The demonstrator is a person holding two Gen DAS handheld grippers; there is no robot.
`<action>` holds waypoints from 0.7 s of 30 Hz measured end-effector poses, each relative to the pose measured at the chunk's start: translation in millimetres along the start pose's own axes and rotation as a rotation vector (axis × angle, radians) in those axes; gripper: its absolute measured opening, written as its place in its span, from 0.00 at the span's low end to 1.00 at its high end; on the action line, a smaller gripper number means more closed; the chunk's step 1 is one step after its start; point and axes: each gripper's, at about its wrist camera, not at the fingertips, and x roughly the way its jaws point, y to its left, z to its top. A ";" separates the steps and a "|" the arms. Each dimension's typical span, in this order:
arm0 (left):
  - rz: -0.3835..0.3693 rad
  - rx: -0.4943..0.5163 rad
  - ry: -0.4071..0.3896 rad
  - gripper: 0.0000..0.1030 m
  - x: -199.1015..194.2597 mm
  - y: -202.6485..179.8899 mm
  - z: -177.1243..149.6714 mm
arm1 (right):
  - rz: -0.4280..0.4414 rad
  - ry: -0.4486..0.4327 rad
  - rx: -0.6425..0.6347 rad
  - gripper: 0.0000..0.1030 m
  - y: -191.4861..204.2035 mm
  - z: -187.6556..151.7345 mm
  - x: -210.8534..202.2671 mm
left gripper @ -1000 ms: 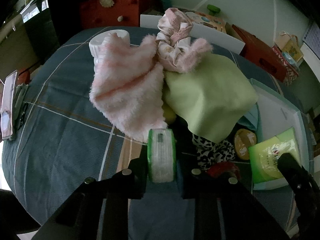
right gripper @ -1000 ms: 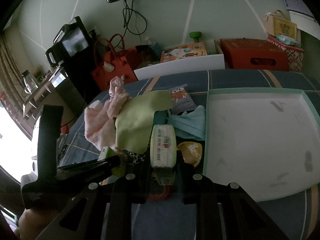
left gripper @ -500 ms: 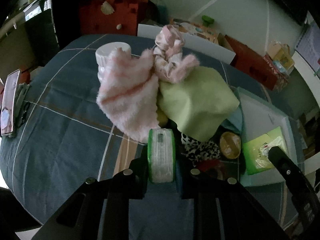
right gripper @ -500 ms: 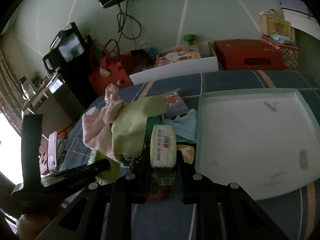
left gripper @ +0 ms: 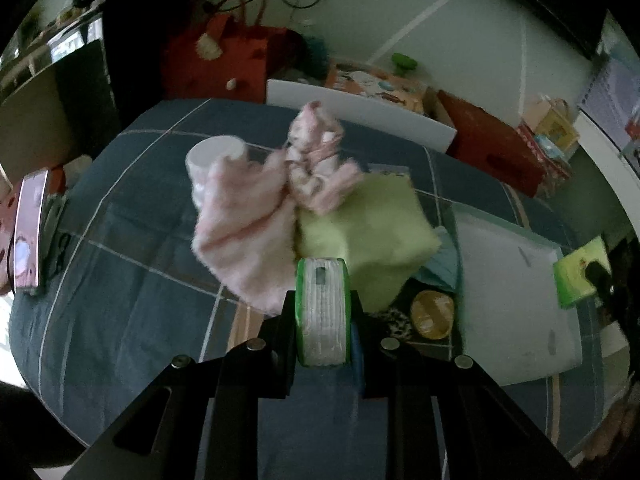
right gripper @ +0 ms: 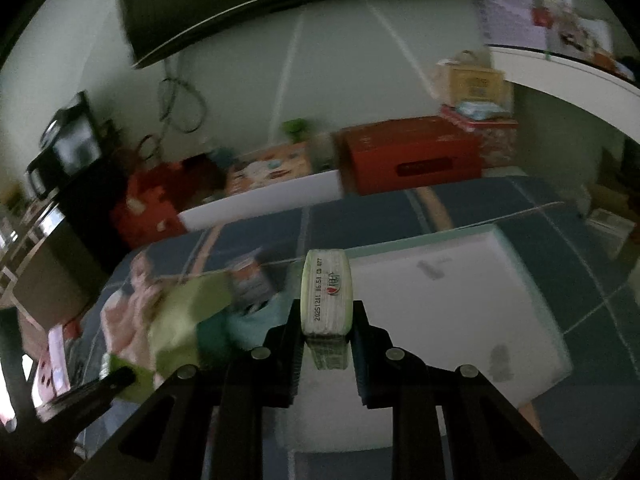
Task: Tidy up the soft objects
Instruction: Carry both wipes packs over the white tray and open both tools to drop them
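Left wrist view: left gripper (left gripper: 322, 320) clamped on green-edged white tissue pack (left gripper: 322, 312), held above blue plaid bedcover (left gripper: 132, 280). Beyond: fluffy pink cloth (left gripper: 248, 232), light green cloth (left gripper: 368, 232). White shallow tray (left gripper: 516, 304) at right.

Right wrist view: right gripper (right gripper: 326, 320) clamped on pale green tissue packet (right gripper: 327, 294), over tray's near-left part.

The left gripper (left gripper: 323, 316) has both fingers pressed against the sides of a green-edged tissue pack (left gripper: 322, 312), held on edge between them above the table. The right gripper (right gripper: 327, 320) is clamped the same way on a pale tissue pack (right gripper: 327, 293), also standing on edge. In the right wrist view, the left gripper shows at the lower left as a dark blurred shape.
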 end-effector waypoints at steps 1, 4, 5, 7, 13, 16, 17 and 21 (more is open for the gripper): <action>0.005 0.015 0.005 0.22 0.6 -4.9 0.7 | -0.010 -0.003 0.010 0.22 -7.8 2.9 0.9; 0.006 0.054 0.009 0.22 0.4 -19.0 1.4 | -0.062 -0.005 0.058 0.22 -37.9 2.8 7.7; 0.007 0.065 0.011 0.22 0.1 -23.5 1.8 | -0.080 0.004 0.075 0.22 -47.2 1.6 10.5; -0.001 0.082 0.011 0.22 -0.5 -33.2 3.7 | -0.134 0.028 0.114 0.22 -66.7 -1.1 17.8; -0.048 0.167 -0.007 0.22 -2.4 -76.6 14.7 | -0.212 0.036 0.216 0.22 -115.4 -3.5 16.4; -0.078 0.226 -0.009 0.22 -1.5 -104.1 19.3 | -0.223 0.044 0.249 0.22 -127.4 -4.7 15.1; -0.090 0.246 -0.009 0.22 -0.7 -113.6 20.6 | -0.223 0.047 0.261 0.22 -130.8 -4.5 15.7; -0.118 0.344 -0.007 0.22 7.4 -155.1 23.4 | -0.229 0.053 0.272 0.22 -134.5 -5.6 15.3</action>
